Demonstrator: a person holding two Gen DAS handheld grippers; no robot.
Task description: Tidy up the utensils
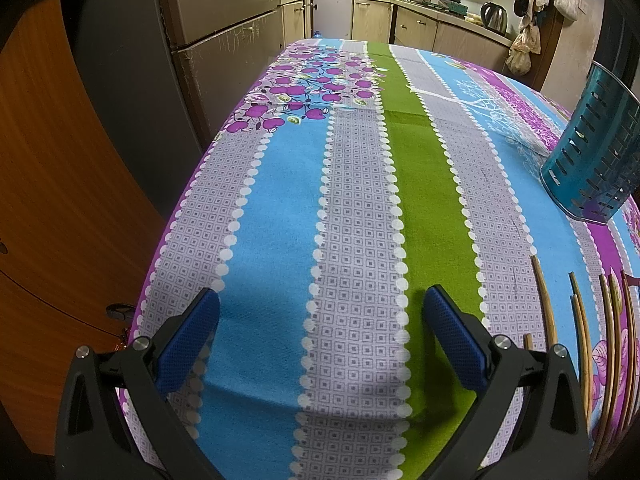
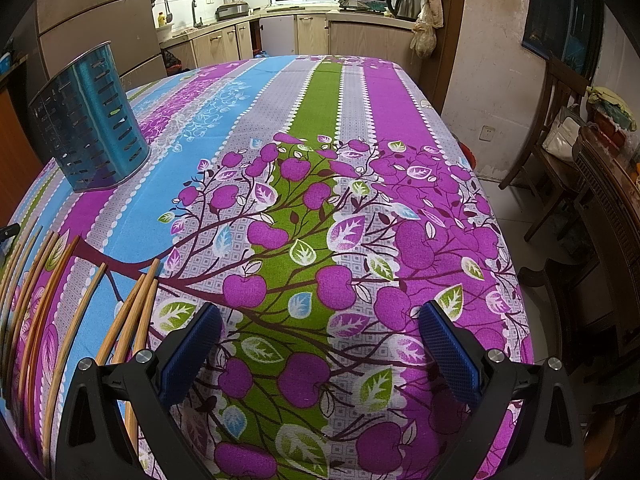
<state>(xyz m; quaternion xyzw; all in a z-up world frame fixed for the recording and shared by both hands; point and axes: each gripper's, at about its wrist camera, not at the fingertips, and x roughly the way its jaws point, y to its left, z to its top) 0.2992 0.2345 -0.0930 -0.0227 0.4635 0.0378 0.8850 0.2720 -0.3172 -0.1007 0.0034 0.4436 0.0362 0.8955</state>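
Patterned tablecloth (image 2: 320,100) – chopsticks (image 2: 132,320) loose beside slotted holder (image 2: 92,124), both tongs agape.

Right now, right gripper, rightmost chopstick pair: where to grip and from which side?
Take the rightmost chopsticks mid-shaft, coming from above with the open right gripper turned so its fingers straddle the shafts crosswise. They lie flat on the tablecloth, side by side and apparently touching, so one pinch probably catches both. The far ends point toward the perforated holder, which stands upright and apart.
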